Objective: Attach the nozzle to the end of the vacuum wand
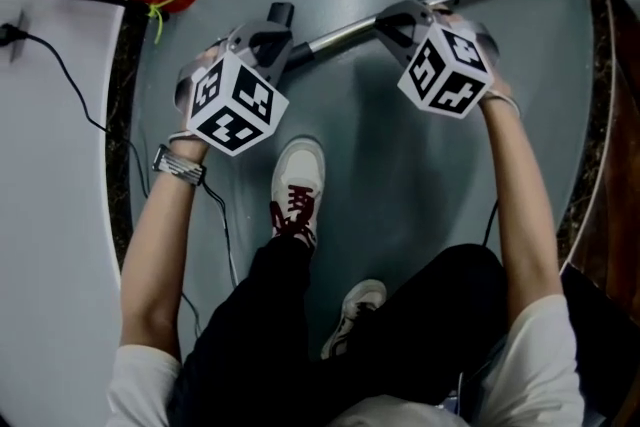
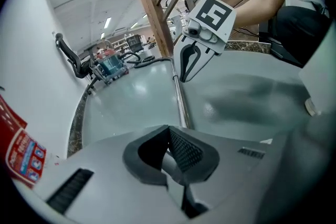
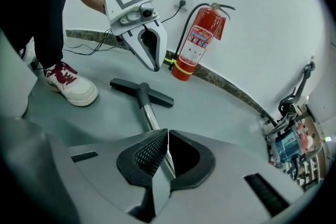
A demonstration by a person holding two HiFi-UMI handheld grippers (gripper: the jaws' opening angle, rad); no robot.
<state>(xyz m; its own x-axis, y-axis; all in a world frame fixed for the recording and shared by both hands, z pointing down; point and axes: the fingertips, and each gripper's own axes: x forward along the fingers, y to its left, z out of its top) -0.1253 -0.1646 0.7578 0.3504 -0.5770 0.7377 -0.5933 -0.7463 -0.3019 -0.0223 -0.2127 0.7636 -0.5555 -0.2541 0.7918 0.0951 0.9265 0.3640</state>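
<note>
We see the nozzle [image 3: 140, 91], black and T-shaped, sitting on the end of the vacuum wand [image 3: 150, 117], and both lie on the grey floor [image 3: 220, 107]. From the nozzle the shiny tube runs toward the right hand-held gripper [image 3: 167, 134] and passes out of sight behind its tips. Its jaws are pressed together with nothing between them. The left hand-held gripper [image 2: 169, 128] is likewise closed and empty. In the right gripper view we find it hanging above and just beyond the nozzle, apart from it. In its own view the wand stretches away from behind its tips toward the other gripper.

A white shoe [image 3: 68, 84] stands near the nozzle, and a red fire extinguisher [image 3: 197, 42] stands at the wall behind it.

In the head view the marker cubes [image 1: 232, 105] and gripper bodies cover the jaws and the wand beneath them. There we see only a black stub of the nozzle. The wand's far end bends and leaves the frame at the top edge. We cannot tell how firmly the nozzle is seated on the tube.
</note>
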